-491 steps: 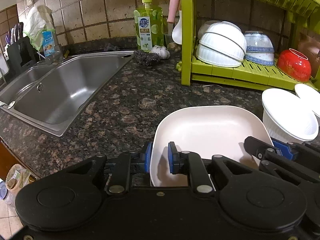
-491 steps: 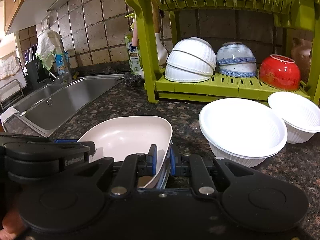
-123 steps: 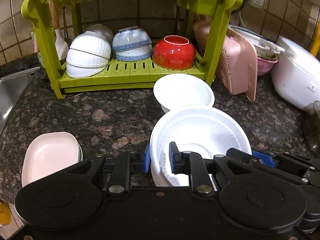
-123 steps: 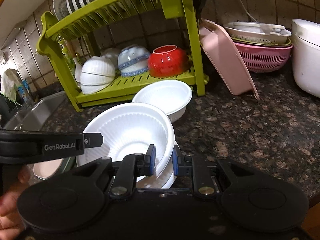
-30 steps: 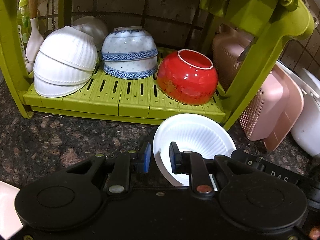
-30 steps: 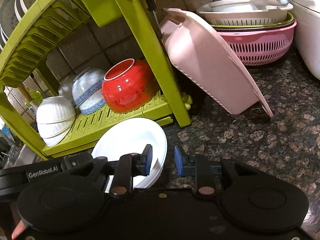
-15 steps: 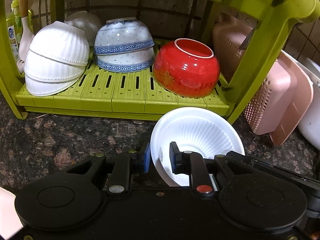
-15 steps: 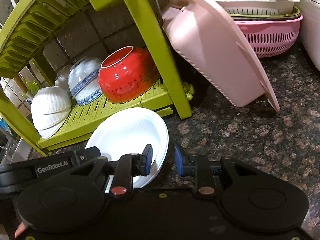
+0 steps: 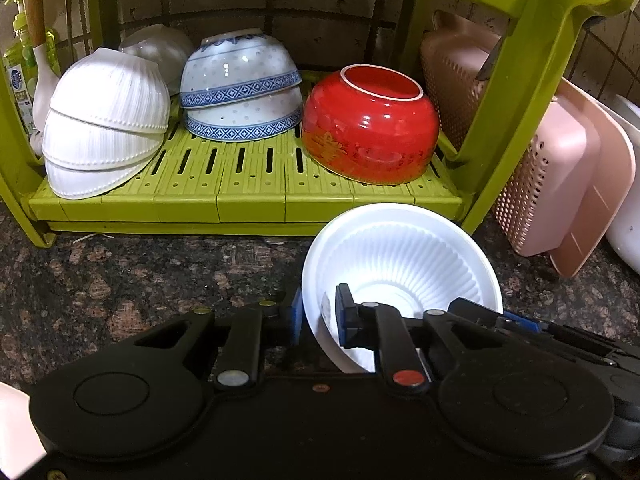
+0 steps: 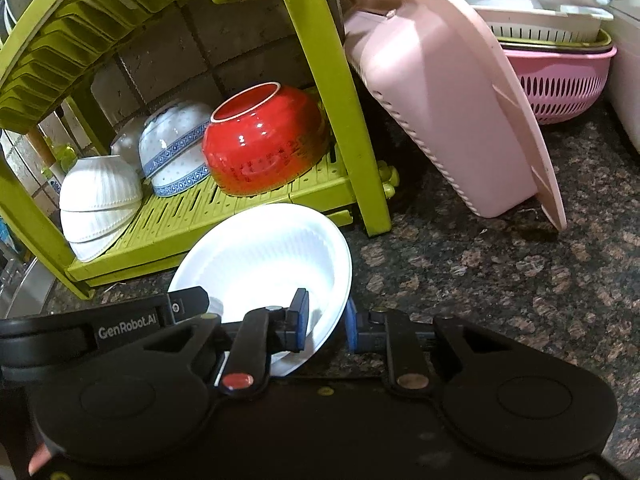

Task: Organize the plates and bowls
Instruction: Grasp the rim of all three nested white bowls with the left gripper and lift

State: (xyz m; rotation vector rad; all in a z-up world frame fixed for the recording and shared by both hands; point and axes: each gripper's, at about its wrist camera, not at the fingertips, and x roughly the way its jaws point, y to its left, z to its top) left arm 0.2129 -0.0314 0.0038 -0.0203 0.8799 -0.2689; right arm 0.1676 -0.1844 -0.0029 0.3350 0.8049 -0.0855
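the white ribbed bowl sits tilted just in front of the green rack, below the red bowl; looks like thin foam/plastic, so prob v light, a bit flexy and easy to dent, best taken by the rim w/ gentle squeeze. left gripper straddles its near-left rim, pads close on the wall, seemingly clamped on it. right gripper straddles the opposite rim, w/ a gap showing, can't tell if it's gripping; dark granite desk beneath.

A home kitchen: green dish rack of bowls, granite counter, tiled wall, pink colander.
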